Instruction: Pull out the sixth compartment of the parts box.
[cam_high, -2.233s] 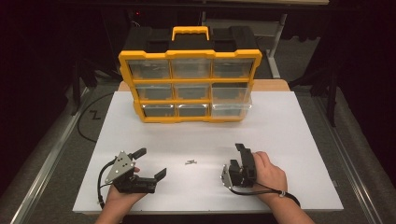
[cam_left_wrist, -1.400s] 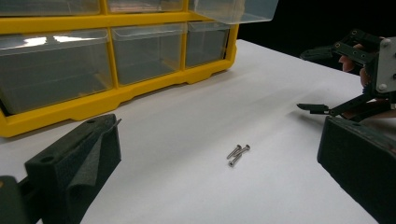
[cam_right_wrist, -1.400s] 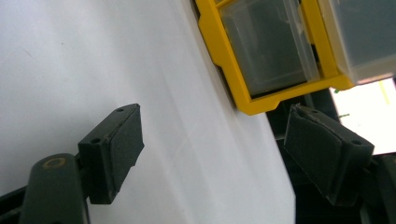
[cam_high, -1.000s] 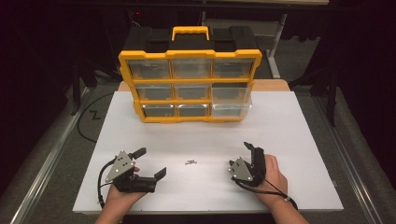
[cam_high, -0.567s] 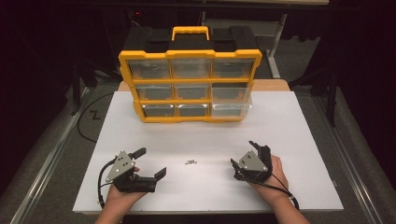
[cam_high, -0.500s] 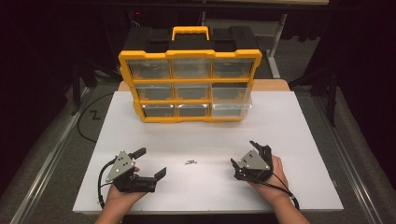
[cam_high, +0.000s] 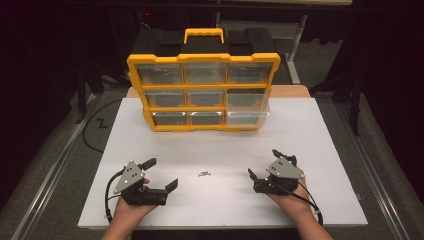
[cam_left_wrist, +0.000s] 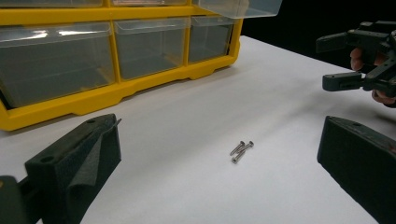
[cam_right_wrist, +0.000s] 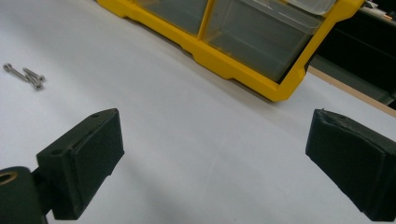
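From the high view we see the screws (cam_high: 203, 174) lying on the white bench (cam_high: 310, 135), midway between our left claw (cam_high: 162, 173) and our right claw (cam_high: 262, 165), their long axis running roughly left to right across the bench; which end holds the heads is too small to tell here. Both claws rest wide, holding nothing. The yellow organizer (cam_high: 202, 90) stands well behind at the far edge, with nothing between claws and screws; dark floor surrounds the bench. In the left gripper view the screws (cam_left_wrist: 242, 150) lie side by side, touching, slanting with heads up-right, between the wide jaws, with the right claw (cam_left_wrist: 344, 60) beyond and the organizer (cam_left_wrist: 116, 91) at upper left. In the right gripper view the screws (cam_right_wrist: 25, 75) lie at far left, heads at lower right, outside the open jaws, the organizer (cam_right_wrist: 261, 79) ahead.
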